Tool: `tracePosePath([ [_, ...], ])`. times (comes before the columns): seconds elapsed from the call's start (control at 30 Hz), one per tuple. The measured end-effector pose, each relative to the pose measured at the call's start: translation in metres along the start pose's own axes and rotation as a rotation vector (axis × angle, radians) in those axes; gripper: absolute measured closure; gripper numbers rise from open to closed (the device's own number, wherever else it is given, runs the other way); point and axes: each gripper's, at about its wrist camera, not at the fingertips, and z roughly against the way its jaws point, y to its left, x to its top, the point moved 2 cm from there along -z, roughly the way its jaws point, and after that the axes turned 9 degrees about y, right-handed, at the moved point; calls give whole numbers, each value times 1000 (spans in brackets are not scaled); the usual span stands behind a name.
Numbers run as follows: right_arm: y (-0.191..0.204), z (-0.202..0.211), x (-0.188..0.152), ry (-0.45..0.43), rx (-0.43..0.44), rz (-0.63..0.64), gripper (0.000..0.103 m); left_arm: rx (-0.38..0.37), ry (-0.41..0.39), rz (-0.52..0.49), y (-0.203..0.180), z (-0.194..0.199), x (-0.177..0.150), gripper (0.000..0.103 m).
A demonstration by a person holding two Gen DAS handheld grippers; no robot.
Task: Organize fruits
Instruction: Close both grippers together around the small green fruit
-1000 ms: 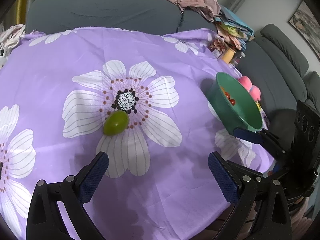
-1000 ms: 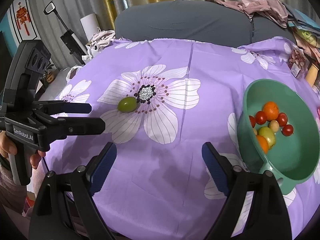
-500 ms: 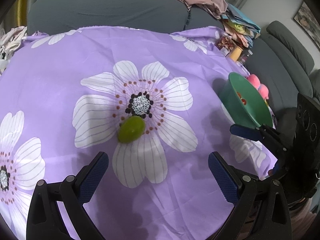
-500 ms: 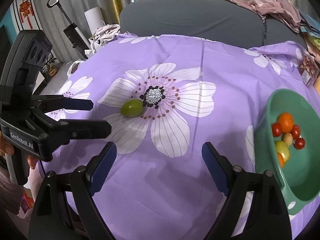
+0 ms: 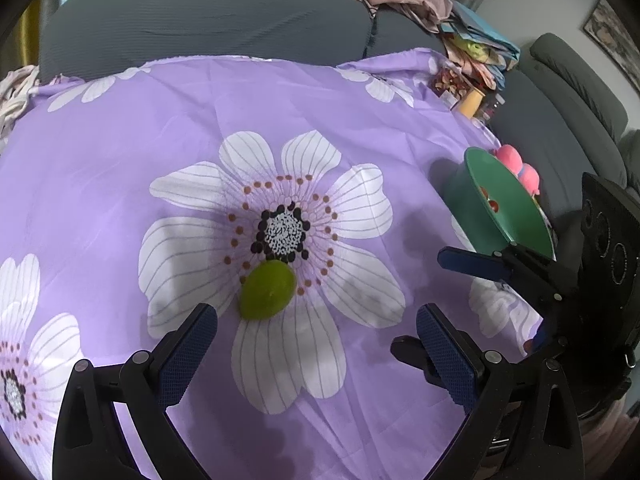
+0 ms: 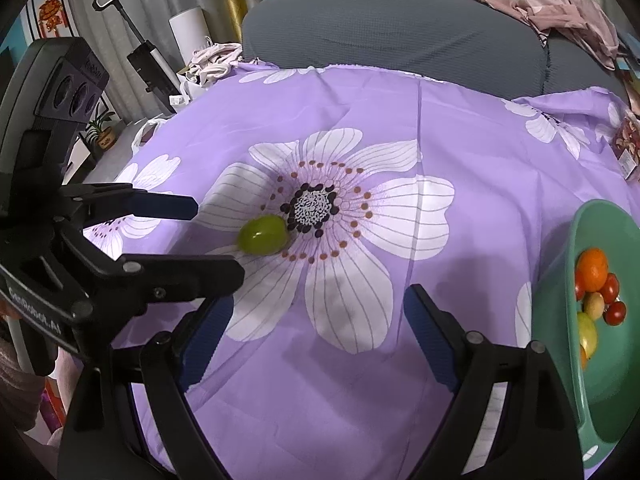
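A green oval fruit [image 5: 267,295] lies on the purple flowered cloth just below the big flower's dark centre; it also shows in the right wrist view [image 6: 263,235]. My left gripper [image 5: 316,350] is open and empty, its fingertips just short of the fruit, which sits slightly left of the gap. My right gripper [image 6: 318,332] is open and empty, farther back and to the right. A green bowl [image 6: 600,392] at the right holds an orange [image 6: 591,269], small red tomatoes and yellow-green fruits; it also shows in the left wrist view [image 5: 508,216].
A grey sofa [image 5: 208,12] runs behind the table, with clothes and clutter piled at its right end [image 5: 468,40]. A snack packet [image 6: 628,148] lies at the cloth's right edge. Pink objects [image 5: 520,168] sit behind the bowl.
Both grippers have moved forward and left toward the green fruit. The fruit now sits close in front of my left gripper's fingertips. The bowl has slid toward the right edge of both views.
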Motion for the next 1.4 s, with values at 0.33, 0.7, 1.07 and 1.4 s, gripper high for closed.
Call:
tracePosePath([
  [0.33, -5, -20, 11, 27, -1, -6, 15, -6, 21, -10, 5, -14, 12, 4],
  [0.7, 7, -41, 20, 49, 109, 25, 15, -34, 33, 14, 16, -19, 17, 4],
  [1.07, 20, -63, 35, 66, 185, 61, 19, -26, 79, -26, 24, -25, 16, 17],
  [1.4, 33, -85, 48, 105, 166, 140, 31, -64, 132, -41, 35, -33, 15, 49],
])
